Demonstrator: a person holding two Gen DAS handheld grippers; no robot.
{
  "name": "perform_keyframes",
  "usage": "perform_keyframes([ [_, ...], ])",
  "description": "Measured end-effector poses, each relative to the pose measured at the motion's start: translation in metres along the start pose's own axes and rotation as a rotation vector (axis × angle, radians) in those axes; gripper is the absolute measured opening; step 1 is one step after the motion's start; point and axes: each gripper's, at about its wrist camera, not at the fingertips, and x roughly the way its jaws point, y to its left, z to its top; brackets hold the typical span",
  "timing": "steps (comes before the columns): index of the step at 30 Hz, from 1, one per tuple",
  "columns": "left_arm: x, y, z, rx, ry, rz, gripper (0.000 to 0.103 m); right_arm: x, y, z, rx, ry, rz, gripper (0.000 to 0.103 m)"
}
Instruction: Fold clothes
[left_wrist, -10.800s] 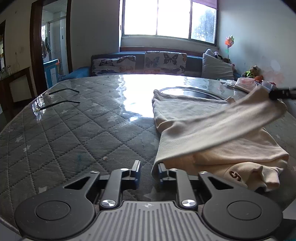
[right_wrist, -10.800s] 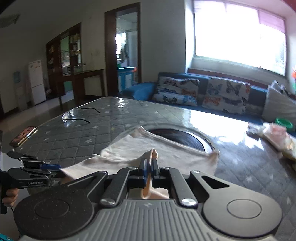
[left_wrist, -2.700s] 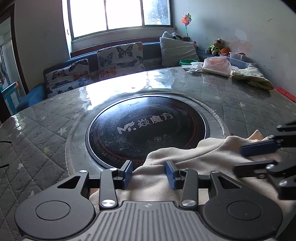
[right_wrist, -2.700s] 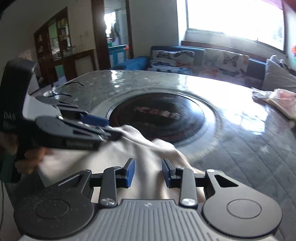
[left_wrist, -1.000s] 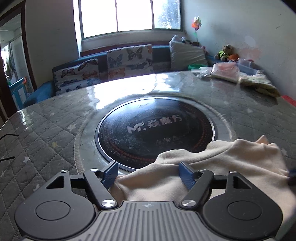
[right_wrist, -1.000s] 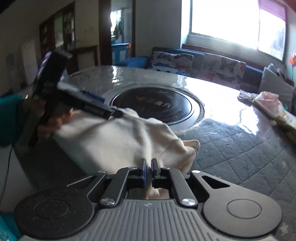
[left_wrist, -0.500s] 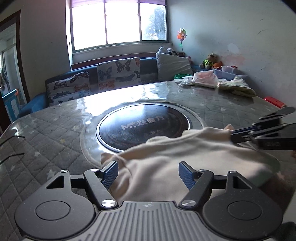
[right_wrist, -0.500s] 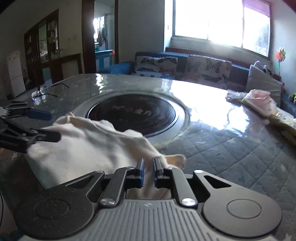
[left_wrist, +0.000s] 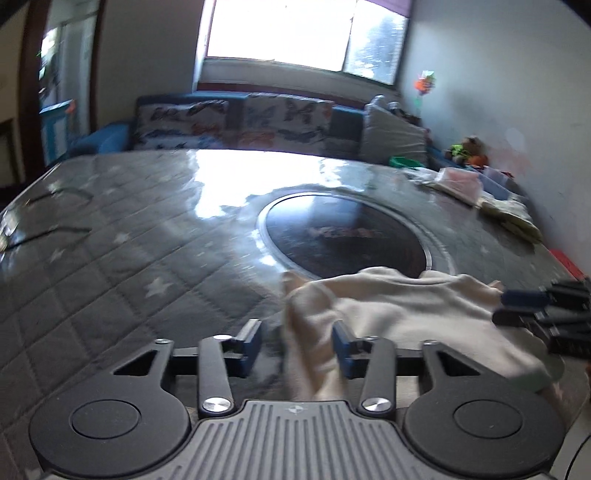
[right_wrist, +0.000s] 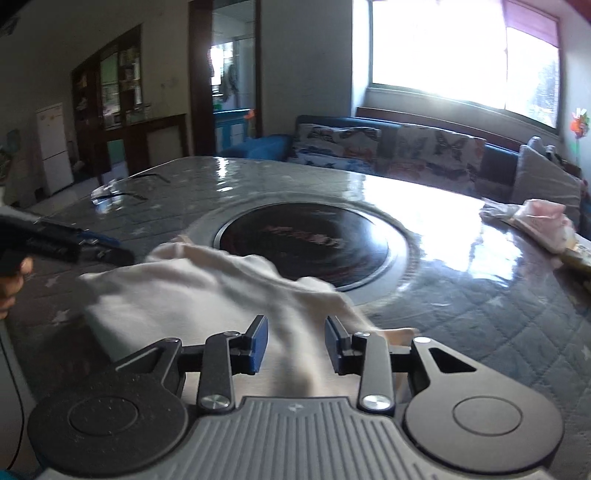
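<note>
A cream garment (left_wrist: 417, 317) lies bunched at the near edge of the quilted grey table (left_wrist: 140, 258), just in front of the round black cooktop (left_wrist: 347, 236). My left gripper (left_wrist: 297, 341) is open at the garment's left end, with a fold of cloth rising between its jaws. My right gripper (right_wrist: 295, 341) is open over the garment (right_wrist: 192, 291) at its right end, cloth lying between the jaws. Each gripper shows in the other's view: the right one in the left wrist view (left_wrist: 535, 306), the left one in the right wrist view (right_wrist: 92, 251). Both views are motion-blurred.
Black-framed glasses (right_wrist: 114, 192) lie at the table's far left. Pink and yellow cloth piles (left_wrist: 480, 188) sit at the far right edge. The cooktop (right_wrist: 306, 240) fills the table's middle. A sofa with butterfly cushions (left_wrist: 258, 122) stands behind, under a bright window.
My right gripper has opened and let go of the garment. My left gripper stays open and has swung left, so the garment now lies to its right.
</note>
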Motion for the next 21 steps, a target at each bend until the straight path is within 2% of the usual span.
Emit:
perform_keyframes([
  [2, -0.001, 0.003, -0.001, -0.007, 0.008, -0.008, 0.03, 0.004, 0.008, -0.003, -0.017, 0.01, 0.018, 0.039],
  [7, -0.003, -0.013, -0.006, 0.067, 0.024, -0.043, 0.03, 0.011, 0.018, -0.008, -0.028, 0.029, 0.037, 0.041],
  [16, 0.006, -0.019, -0.009, 0.063, 0.059, -0.071, 0.031, 0.011, 0.018, -0.011, -0.02, 0.034, 0.038, 0.042],
  [21, 0.013, -0.012, -0.008, 0.022, 0.09, -0.118, 0.031, 0.011, 0.019, -0.011, -0.02, 0.033, 0.036, 0.043],
])
